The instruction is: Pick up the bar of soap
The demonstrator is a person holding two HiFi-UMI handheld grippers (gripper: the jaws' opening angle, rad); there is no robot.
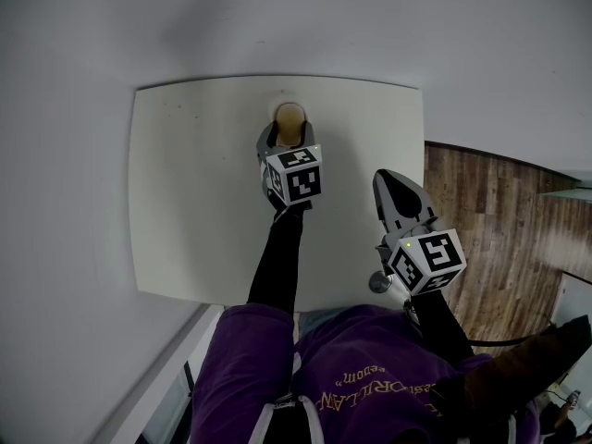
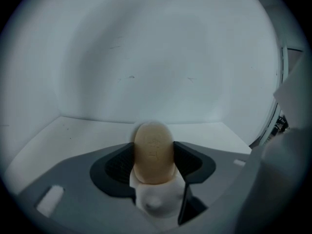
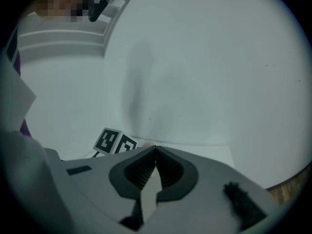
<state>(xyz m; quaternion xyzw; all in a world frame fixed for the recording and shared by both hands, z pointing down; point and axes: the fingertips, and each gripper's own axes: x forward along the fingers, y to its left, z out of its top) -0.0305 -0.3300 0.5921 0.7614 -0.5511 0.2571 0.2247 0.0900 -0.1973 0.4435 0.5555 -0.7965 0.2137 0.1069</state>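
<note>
At far edge of desk (image 1: 185,202): left tongs (image 2: 154,161) clamp bar of soap (image 2: 154,147); right tongs (image 3: 155,152) closed, empty. Grasp looks set; next, lift straight up.

The tan oval bar of soap (image 2: 153,152) was pale brown. The grey plastic left gripper (image 2: 154,147) and right gripper (image 3: 155,150) had darker ribbed pads (image 2: 119,165); their marker cubes (image 1: 294,176) (image 1: 427,262) were white with black squares. The square tabletop (image 1: 185,202) was off-white, the wood plank floor (image 1: 490,211) brown-grained, and the person's shirt (image 1: 370,359) purple.

Plain indoor room: white table (image 1: 185,202), bare walls (image 1: 277,17), wood floor (image 1: 481,211).
</note>
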